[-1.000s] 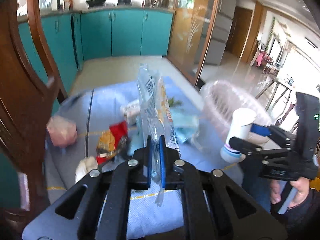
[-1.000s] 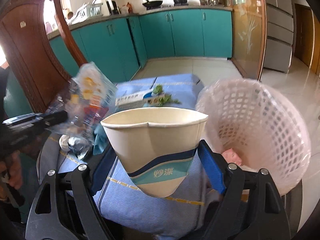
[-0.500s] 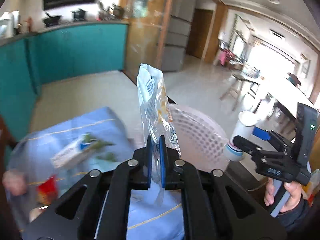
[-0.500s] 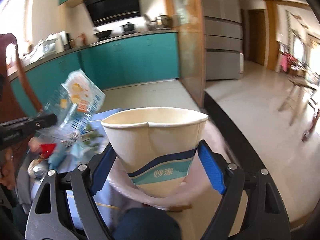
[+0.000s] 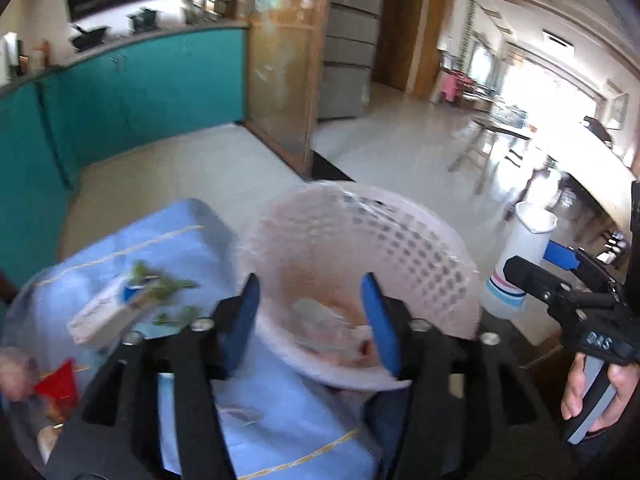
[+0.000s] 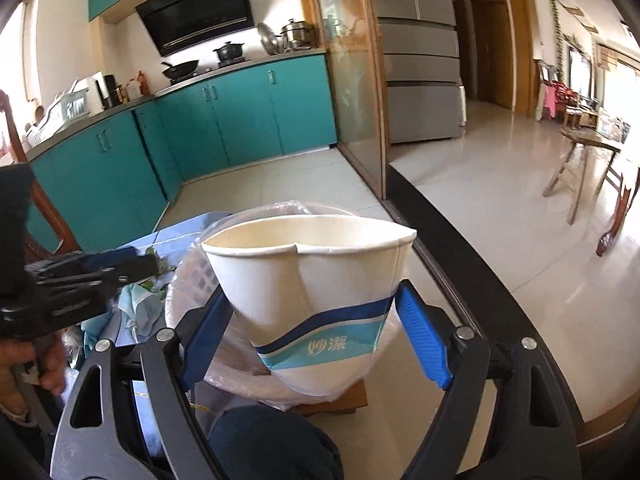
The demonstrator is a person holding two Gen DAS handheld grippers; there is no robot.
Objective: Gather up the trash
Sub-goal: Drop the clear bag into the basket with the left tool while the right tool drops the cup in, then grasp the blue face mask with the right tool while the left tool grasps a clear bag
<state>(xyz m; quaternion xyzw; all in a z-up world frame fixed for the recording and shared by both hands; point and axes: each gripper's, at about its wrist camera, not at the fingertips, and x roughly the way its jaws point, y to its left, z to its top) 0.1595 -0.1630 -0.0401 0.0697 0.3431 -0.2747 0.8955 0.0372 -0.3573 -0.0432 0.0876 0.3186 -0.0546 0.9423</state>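
With wrappers already lying in the pale pink lattice plastic basket (image 5: 404, 240), the left gripper (image 5: 310, 316) is opening empty above it, while the right gripper (image 6: 316, 332) is pinching a white paper cup with blue bands (image 6: 312, 276), and a white carton (image 5: 106, 314) and red wrapper (image 5: 58, 382) are waiting on the blue cloth (image 5: 280, 420).

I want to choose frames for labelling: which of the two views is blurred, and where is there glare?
Left wrist view: motion blur smears the pink basket, the blue cloth and the carton; the windows at right are blown out. Right wrist view: sharp, the paper cup crisp; glare only on the floor and far windows; fisheye bends the edges.
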